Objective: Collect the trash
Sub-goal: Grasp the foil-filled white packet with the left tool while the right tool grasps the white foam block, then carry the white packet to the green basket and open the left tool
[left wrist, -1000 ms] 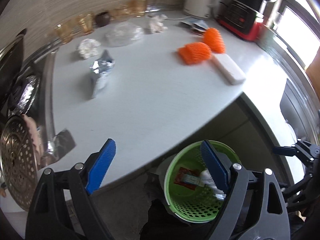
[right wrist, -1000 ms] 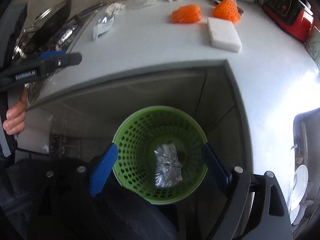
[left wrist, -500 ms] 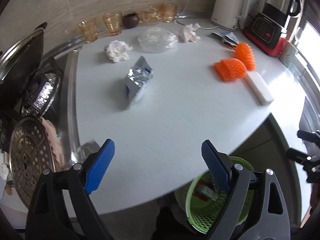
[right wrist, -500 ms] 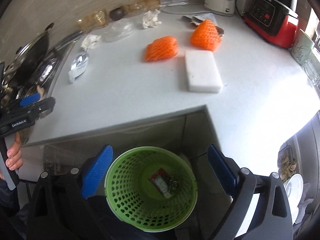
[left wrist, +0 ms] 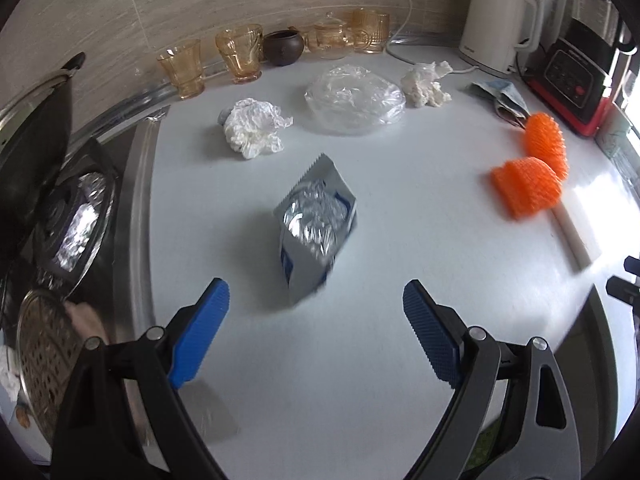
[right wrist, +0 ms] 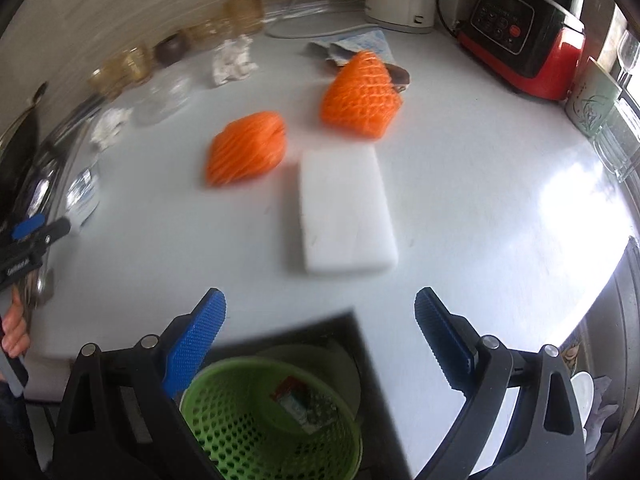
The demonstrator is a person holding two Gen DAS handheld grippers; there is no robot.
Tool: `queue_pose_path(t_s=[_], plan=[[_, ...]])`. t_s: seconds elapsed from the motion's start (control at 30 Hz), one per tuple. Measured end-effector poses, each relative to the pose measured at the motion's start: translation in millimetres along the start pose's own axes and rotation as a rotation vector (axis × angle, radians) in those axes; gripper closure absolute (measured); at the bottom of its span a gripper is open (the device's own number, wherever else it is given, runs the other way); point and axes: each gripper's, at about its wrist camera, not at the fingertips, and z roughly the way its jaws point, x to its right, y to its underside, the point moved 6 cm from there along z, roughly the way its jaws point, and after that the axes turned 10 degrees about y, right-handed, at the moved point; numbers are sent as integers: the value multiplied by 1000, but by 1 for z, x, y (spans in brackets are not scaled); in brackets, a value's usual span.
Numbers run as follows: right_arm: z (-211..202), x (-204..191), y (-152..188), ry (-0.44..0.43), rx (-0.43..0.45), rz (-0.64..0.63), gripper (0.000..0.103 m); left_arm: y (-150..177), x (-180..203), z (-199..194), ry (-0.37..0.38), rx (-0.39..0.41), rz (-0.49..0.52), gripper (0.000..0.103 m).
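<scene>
My left gripper [left wrist: 316, 312] is open and empty above the white counter [left wrist: 360, 380], just short of a torn silver foil packet [left wrist: 316, 224]. Beyond it lie a crumpled white tissue [left wrist: 254, 126], a clear plastic bag [left wrist: 354, 98], another tissue wad [left wrist: 424, 82] and two orange foam nets [left wrist: 528, 188]. My right gripper [right wrist: 320, 320] is open and empty over the counter's edge. A white foam block [right wrist: 344, 208] and the orange nets [right wrist: 246, 148] lie ahead of it. The green trash basket [right wrist: 240, 432] below holds wrappers.
Amber glasses [left wrist: 180, 66] and a brown teapot [left wrist: 284, 46] line the back wall. A white kettle [left wrist: 496, 20] and a red appliance [right wrist: 520, 40] stand at the back right. A stove with pans [left wrist: 60, 216] is on the left. A mug and glasses [right wrist: 592, 104] are on the right.
Both grippers have risen from over the green basket and moved forward over the counter. The left now faces the foil packet; the right faces the white foam block.
</scene>
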Motion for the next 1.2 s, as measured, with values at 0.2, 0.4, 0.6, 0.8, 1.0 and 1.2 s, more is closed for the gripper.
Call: queue_pose_path(t_s=[0.2,0.4,0.6,0.8,1.0,1.2], plan=[[43,4,-31,37,-41,15,8,-17,-4,31,7,-34,-7,18],[67,3,-43,72,-63,19,8,-26,-9,49,17,-51,-22,18],[70,5,-47,89,-49,10,15,-31,-7,57,20,-60,-4,33],[63,9,-50,93,-45,23,42,-33,-6,58,22,-56,-1,73],[57,11,-52,93,-33,25,42,-34,-4,52,11,-30,15,87],[40,10,-57,82,-2,25,42,-35,0,40,7,-3,22,88]])
